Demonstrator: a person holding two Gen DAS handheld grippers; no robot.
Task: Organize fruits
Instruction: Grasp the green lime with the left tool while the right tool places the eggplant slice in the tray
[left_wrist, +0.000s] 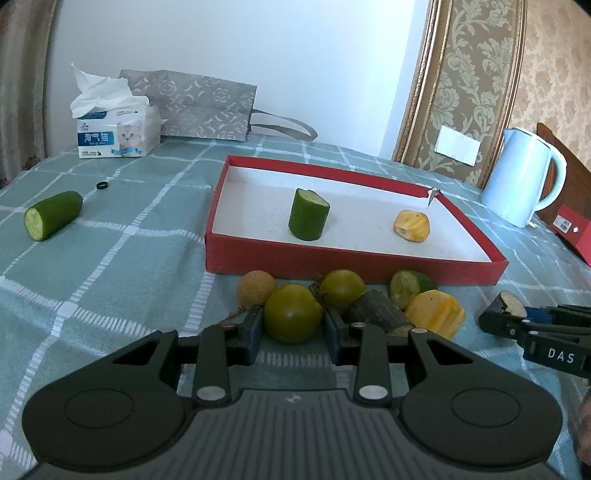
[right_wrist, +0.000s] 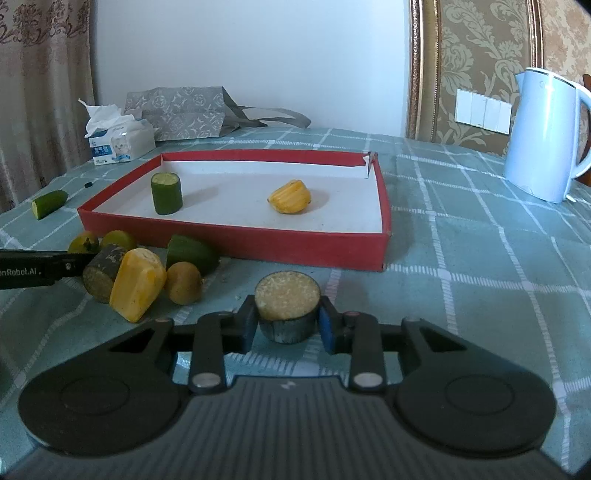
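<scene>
A green tomato (left_wrist: 293, 313) is gripped between the left tongs (left_wrist: 293, 325) on the checked surface (left_wrist: 110, 266), just before the red tray (left_wrist: 354, 264). A dark sugarcane stub (right_wrist: 287, 308) is clamped by the right tongs (right_wrist: 288, 325). A cucumber piece (right_wrist: 166, 193) and a yellow fruit piece (right_wrist: 289, 196) are seen inside the tray.

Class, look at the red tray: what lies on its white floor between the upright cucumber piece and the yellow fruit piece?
Nothing: the red tray floor between the cucumber piece and yellow fruit piece is bare, in both views.
</scene>
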